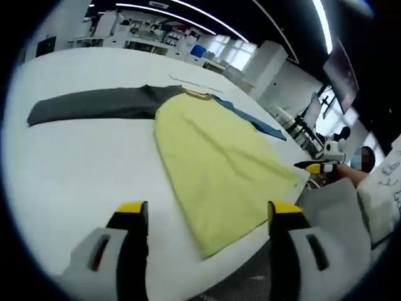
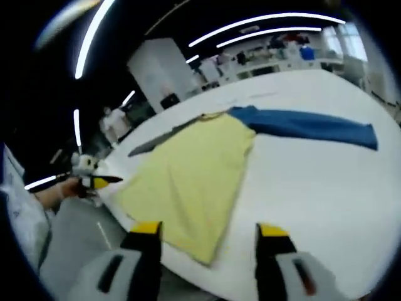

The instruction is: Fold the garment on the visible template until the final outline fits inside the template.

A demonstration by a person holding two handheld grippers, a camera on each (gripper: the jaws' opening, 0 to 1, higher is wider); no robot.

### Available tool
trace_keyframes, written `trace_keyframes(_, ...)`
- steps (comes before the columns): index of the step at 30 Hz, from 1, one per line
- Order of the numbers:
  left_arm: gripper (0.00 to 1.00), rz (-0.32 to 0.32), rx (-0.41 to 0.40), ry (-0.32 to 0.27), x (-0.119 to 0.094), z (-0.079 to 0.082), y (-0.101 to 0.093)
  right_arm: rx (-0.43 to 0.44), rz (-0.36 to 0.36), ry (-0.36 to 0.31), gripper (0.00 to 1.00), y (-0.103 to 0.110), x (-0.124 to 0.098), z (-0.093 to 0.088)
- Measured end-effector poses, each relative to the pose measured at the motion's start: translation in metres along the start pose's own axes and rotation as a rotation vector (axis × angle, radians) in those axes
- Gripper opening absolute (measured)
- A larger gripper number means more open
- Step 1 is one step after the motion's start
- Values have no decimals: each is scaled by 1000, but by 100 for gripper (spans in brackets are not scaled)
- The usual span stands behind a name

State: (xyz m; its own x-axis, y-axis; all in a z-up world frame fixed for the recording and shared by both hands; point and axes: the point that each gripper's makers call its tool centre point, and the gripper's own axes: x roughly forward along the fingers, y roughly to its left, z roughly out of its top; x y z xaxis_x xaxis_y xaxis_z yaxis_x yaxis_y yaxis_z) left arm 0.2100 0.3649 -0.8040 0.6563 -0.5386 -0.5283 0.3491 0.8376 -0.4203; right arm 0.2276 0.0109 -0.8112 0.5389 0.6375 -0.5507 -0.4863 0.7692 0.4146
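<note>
- Garment (image 1: 219,157) (image 2: 194,175): a shirt with a yellow body, one dark grey sleeve (image 1: 94,103) and one blue sleeve (image 2: 307,124), lies flat on the white worktop (image 1: 75,182) (image 2: 313,194).
- Position: the hem reaches the near edge of the worktop, the collar points toward the far edge, and both sleeves are spread straight out to either side.
- Left tool (image 1: 207,216): its yellow-tipped jaws stand apart, holding nothing, above the near edge, with the hem corner between them in the left gripper view.
- Right tool (image 2: 210,235): its jaws also stand apart and hold nothing, over the near edge beside the hem's other corner.
- Each tool appears small in the other's view, held in a hand (image 1: 348,172) (image 2: 59,188) off the near edge.
- Template: no outline can be made out on the worktop.
</note>
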Motion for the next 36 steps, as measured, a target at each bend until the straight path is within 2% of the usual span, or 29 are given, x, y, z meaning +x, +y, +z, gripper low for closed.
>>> trace_keyframes(5, 99, -1, 8, -28, 2, 4, 1, -3, -34, -22, 97, -8, 1, 8)
trace_keyframes(11, 99, 1, 20, -42, 2, 5, -4, -15, -80, -25, 99, -24, -6, 10)
trace_keyframes(15, 99, 10, 19, -69, -1, 10, 2, 5, -125, -31, 99, -47, -12, 18)
trace_keyframes(18, 98, 19, 23, -67, -2, 9, 6, 0, -180, -29, 91, -72, -20, 28)
trace_keyframes(22, 97, 27, 22, -82, -5, 12, 15, 38, -269, -74, 91, -109, -33, 48)
trace_keyframes(24, 97, 35, 22, -87, -5, 13, 15, 50, -314, -93, 84, -129, -39, 59)
trace_keyframes(25, 97, 35, 19, -98, -6, 15, 16, 111, -379, -107, 78, -150, -44, 64)
trace_keyframes(26, 96, 36, 17, -100, -6, 15, 17, 76, -394, -115, 71, -158, -45, 70)
trace_keyframes(27, 95, 41, 13, -99, -6, 15, 18, 44, -427, -108, 67, -168, -46, 73)
trace_keyframes(28, 94, 44, 11, -94, -5, 14, 17, 47, -489, -60, 64, -183, -49, 70)
trace_keyframes(30, 94, 42, 10, -98, -5, 13, 14, 93, -503, -94, 62, -194, -47, 78)
trace_keyframes(31, 94, 44, 8, -93, -5, 12, 16, 130, -533, -121, 59, -207, -47, 83)
trace_keyframes(33, 94, 47, 10, -92, -6, 11, 19, 170, -586, -110, 55, -225, -50, 83)
trace_keyframes(34, 93, 46, 3, -92, -5, 11, 15, 155, -600, -113, 53, -230, -50, 87)
trace_keyframes(36, 91, 44, 6, -89, -4, 11, 10, 153, -629, -69, 50, -241, -48, 86)
